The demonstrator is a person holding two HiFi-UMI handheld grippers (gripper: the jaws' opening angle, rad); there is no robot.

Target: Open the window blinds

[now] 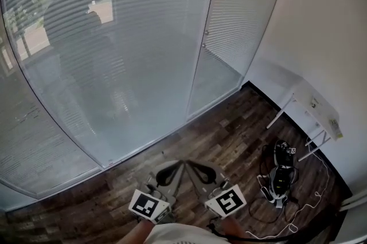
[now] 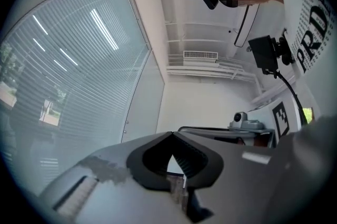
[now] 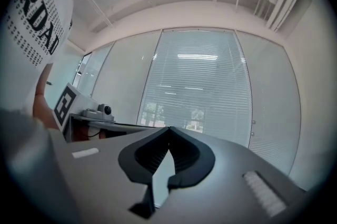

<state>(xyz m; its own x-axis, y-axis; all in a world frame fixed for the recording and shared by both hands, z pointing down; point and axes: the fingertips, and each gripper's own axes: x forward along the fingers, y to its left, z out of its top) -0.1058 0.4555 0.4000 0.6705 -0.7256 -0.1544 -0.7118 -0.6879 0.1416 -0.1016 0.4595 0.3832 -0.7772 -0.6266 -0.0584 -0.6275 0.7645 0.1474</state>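
1. I hold my left tongs (image 1: 175, 166) and my right tongs (image 1: 192, 166) low in front of my body. They sit side by side at the bottom of the head view, over the dark wood-plank floor (image 1: 229, 134).
2. Both point forward and about level, towards the glass wall. Their noses lean in towards each other and almost meet, while the black-and-white marker cubes at the back stand apart.
3. The jaws of the left tongs (image 2: 171, 133) are together: the dark ribbed pads meet at their tips, with nothing between them.
4. The jaws of the right tongs (image 3: 168, 127) are likewise closed tip to tip and empty.
5. The white horizontal-slat window blinds (image 1: 109, 36) hang behind the tall glass panels straight ahead, well apart from both tongs. The slats hang down over the full height of the panes, and trees and daylight show only faintly through them.
6. From the left tongs the blinds (image 2: 68, 70) fill the left side. From the right tongs they (image 3: 200, 86) stand beyond the jaw tips.
7. To my right, a small white table with thin legs (image 1: 312, 105) stands against the plain white wall. Near it a black bag with loose cables (image 1: 280, 174) lies on the floor.
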